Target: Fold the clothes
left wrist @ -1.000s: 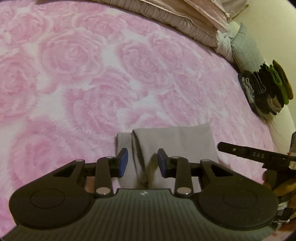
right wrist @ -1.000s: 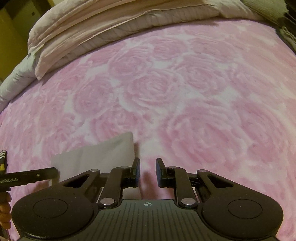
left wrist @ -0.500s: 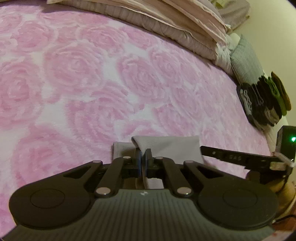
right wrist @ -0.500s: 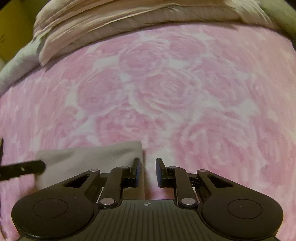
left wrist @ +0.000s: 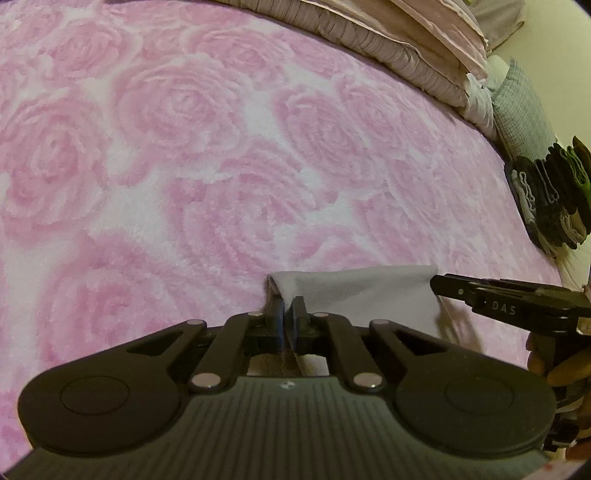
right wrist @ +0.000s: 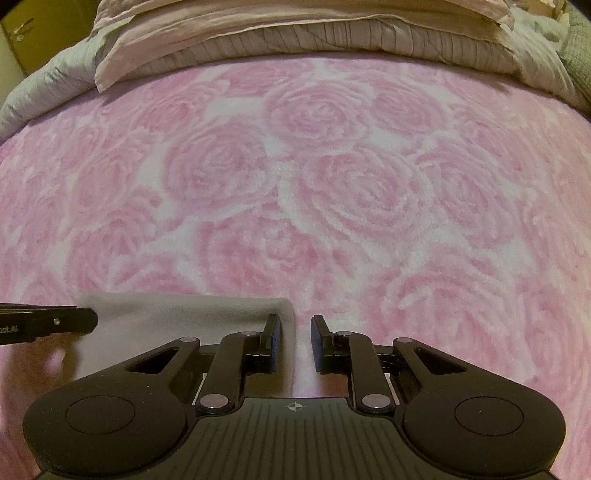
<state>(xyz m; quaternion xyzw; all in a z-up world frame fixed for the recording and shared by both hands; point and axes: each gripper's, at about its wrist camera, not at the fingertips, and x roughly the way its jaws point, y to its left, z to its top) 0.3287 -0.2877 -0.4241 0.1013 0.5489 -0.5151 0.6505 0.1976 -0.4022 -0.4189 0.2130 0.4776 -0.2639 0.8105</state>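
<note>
- Grey folded garment [left wrist: 354,295] is lying at the near edge of the bed, on a pink rose-patterned blanket [left wrist: 184,166], its top layer lifting slightly at the left end.
- The left gripper [left wrist: 287,317] is pinching that left end, its jaws clenched on a fold of the grey cloth that is running down between the pads.
- The right gripper [right wrist: 294,341] is hovering over the garment's right edge [right wrist: 184,317]; its jaws are standing slightly apart, the left finger [right wrist: 271,336] over the cloth and the right finger over bare blanket, nothing being pinched.
- In the left wrist view the right gripper's black finger is reaching in from the right, its tip just at the garment's right side, with part of a hand [left wrist: 565,369] behind it.
- Bunched bedding [right wrist: 295,29] is piling along the far side of the bed.
- A row of dark folded clothes [left wrist: 546,195] is sitting at the far right edge, beside a grey checked cushion [left wrist: 517,110].
</note>
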